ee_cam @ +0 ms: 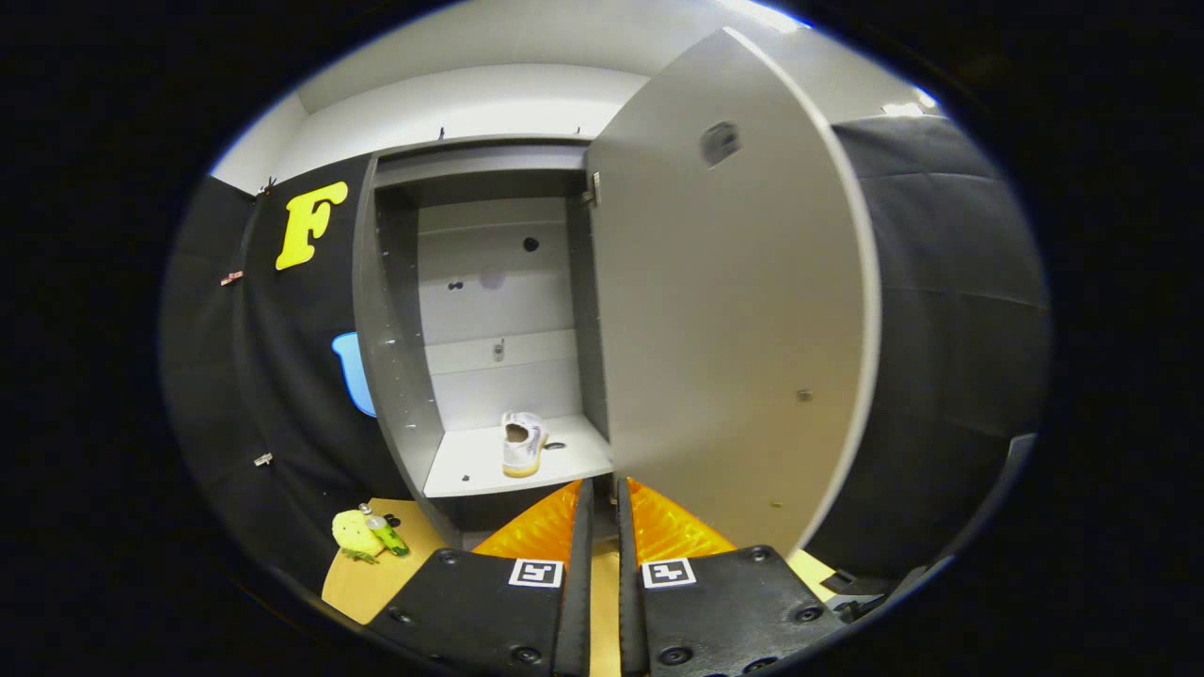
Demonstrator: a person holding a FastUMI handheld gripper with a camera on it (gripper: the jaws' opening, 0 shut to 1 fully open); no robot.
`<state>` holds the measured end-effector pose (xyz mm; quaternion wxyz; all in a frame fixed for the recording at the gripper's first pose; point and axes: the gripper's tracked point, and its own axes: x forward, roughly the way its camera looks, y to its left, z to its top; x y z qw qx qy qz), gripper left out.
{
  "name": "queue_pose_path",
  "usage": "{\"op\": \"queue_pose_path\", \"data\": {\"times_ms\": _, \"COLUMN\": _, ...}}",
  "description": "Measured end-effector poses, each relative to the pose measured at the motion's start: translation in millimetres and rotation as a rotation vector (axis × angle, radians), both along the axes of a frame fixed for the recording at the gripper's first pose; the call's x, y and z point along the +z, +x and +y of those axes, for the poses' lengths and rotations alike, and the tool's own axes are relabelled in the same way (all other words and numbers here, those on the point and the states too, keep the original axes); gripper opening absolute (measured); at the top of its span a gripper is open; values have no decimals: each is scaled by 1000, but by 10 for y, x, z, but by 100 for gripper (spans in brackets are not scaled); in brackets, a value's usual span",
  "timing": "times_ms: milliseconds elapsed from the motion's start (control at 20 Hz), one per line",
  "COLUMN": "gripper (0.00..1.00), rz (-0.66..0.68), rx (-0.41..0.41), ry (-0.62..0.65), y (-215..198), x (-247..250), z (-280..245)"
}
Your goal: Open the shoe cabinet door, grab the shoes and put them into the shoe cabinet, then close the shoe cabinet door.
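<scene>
Gripper view has me level, pointing straight at the shoe cabinet (pixel 400 376), with my gripper (pixel 602 491) low in front of its base. My two fingers lie nearly together, a thin gap between them and nothing held; the tips reach just under the front edge of the cabinet's bottom shelf (pixel 470 475). The shoe (pixel 522 442) stands on that shelf, heel opening toward me, just beyond my fingertips and slightly left of them, near the shelf's front edge. The cabinet door (pixel 729 310) is swung wide open to the right, its lower edge hanging just right of my right finger. A small yellow-green toy (pixel 365 536) lies on the wooden floor (pixel 362 583) to the left.
</scene>
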<state>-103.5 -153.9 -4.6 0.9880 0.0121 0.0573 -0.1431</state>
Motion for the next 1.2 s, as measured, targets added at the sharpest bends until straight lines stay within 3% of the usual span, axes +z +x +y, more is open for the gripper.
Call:
{"op": "queue_pose_path", "data": {"times_ms": 250, "gripper": 16, "rz": -62, "rx": -38, "ry": -14, "y": -433, "x": 194, "z": -828}}
{"op": "queue_pose_path", "data": {"times_ms": 500, "gripper": 16, "rz": -61, "rx": 47, "ry": 16, "y": -290, "x": 140, "z": -1349}}
{"op": "queue_pose_path", "data": {"times_ms": 800, "gripper": 17, "rz": -9, "rx": 209, "ry": 65, "y": 15, "x": 30, "z": -1354}}
{"op": "queue_pose_path", "data": {"times_ms": 1200, "gripper": 16, "rz": -12, "rx": 202, "ry": 74, "y": 29, "x": 62, "z": -1286}}
